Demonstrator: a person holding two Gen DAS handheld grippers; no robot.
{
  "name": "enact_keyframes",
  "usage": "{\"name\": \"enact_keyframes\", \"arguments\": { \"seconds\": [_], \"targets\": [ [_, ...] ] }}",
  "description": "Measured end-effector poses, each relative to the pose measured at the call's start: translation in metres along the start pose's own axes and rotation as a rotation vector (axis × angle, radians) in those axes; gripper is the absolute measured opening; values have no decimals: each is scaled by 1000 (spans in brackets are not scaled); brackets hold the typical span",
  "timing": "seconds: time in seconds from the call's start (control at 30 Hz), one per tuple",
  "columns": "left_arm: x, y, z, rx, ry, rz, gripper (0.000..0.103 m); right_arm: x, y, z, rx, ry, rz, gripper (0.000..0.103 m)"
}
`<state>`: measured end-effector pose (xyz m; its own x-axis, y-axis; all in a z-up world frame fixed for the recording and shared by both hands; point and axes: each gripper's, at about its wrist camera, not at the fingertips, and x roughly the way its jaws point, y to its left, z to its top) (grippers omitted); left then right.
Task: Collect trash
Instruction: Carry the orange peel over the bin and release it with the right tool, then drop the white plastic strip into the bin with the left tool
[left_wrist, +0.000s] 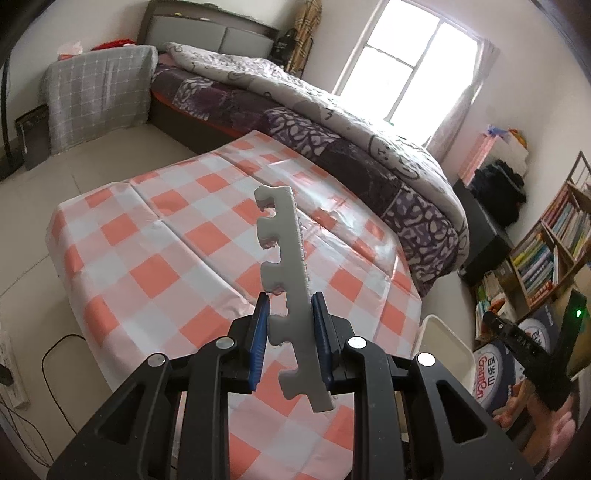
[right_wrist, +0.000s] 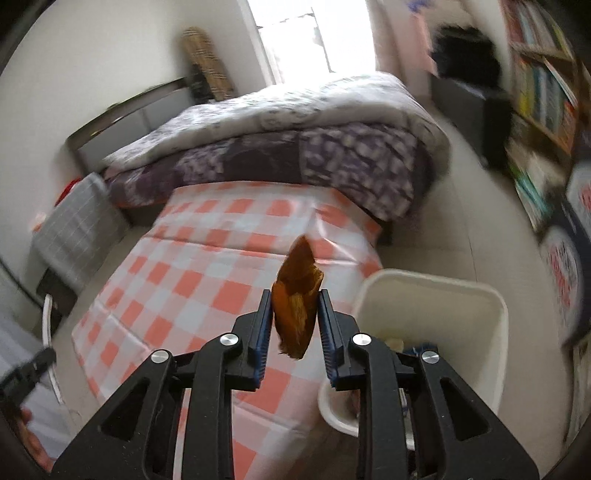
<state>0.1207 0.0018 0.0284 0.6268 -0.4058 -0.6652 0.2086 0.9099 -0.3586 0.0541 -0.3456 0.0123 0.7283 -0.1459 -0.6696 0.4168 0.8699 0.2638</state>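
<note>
My left gripper (left_wrist: 291, 300) is shut on a white foam strip (left_wrist: 284, 236) with notched edges, which stands up out of the jaws above the checked tablecloth (left_wrist: 166, 236). In the right wrist view my right gripper (right_wrist: 295, 295) holds a crumpled brown-orange scrap (right_wrist: 297, 273). The scrap fills the narrow gap between the blue pads and touches both. It hangs over the table's near right corner (right_wrist: 343, 258). The white trash bin (right_wrist: 495, 321) stands just right of the right gripper, with some trash lying in its bottom. The bin's rim (left_wrist: 447, 332) also shows in the left wrist view.
A bed with a purple quilt (left_wrist: 332, 122) runs along the table's far side. A bookshelf (left_wrist: 546, 251) and printed boxes (left_wrist: 495, 369) stand at the right. Cables and a power strip (left_wrist: 11, 373) lie on the floor at the left. A grey checked cover (left_wrist: 99, 92) sits by the headboard.
</note>
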Motion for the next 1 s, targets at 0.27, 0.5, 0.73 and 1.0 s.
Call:
{"name": "enact_keyframes", "arguments": {
  "seconds": [0.27, 0.5, 0.73, 1.0],
  "targets": [
    [18, -27, -11, 57, 43, -20, 24, -17, -50, 5, 193, -59, -83, 87],
    [45, -74, -31, 115, 129, -85, 24, -34, -90, 13, 318, -116, -110, 93],
    [77, -157, -52, 195, 222, -191, 24, -49, -132, 18, 448, -171, -112, 94],
    [116, -264, -75, 274, 331, -327, 43, -72, -183, 19, 612, -252, -108, 96]
  ]
}}
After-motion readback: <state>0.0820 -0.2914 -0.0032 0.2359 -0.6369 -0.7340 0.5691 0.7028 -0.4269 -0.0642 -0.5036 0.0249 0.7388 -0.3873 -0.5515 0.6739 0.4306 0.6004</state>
